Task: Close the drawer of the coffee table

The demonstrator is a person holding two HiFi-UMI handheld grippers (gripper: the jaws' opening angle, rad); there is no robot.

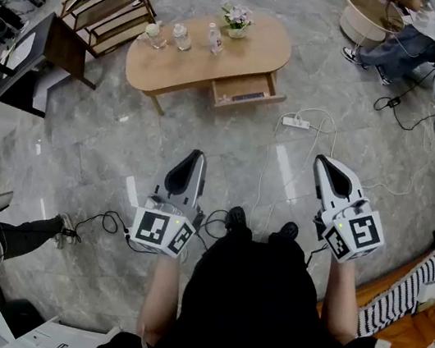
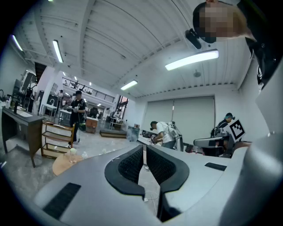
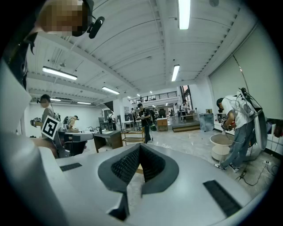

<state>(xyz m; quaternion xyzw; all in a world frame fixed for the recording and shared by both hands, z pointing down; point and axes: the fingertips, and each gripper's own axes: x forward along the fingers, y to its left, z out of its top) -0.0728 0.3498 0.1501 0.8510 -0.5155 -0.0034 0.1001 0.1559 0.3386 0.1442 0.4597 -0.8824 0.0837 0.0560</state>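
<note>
Well ahead, the open drawer (image 1: 247, 91) faces the left hand-held gripper (image 1: 195, 158) and right hand-held gripper (image 1: 326, 165) — both closed, empty.

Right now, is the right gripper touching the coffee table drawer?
Apart. The head view shows the right gripper well short of the open drawer, with a stretch of floor between them.
</note>
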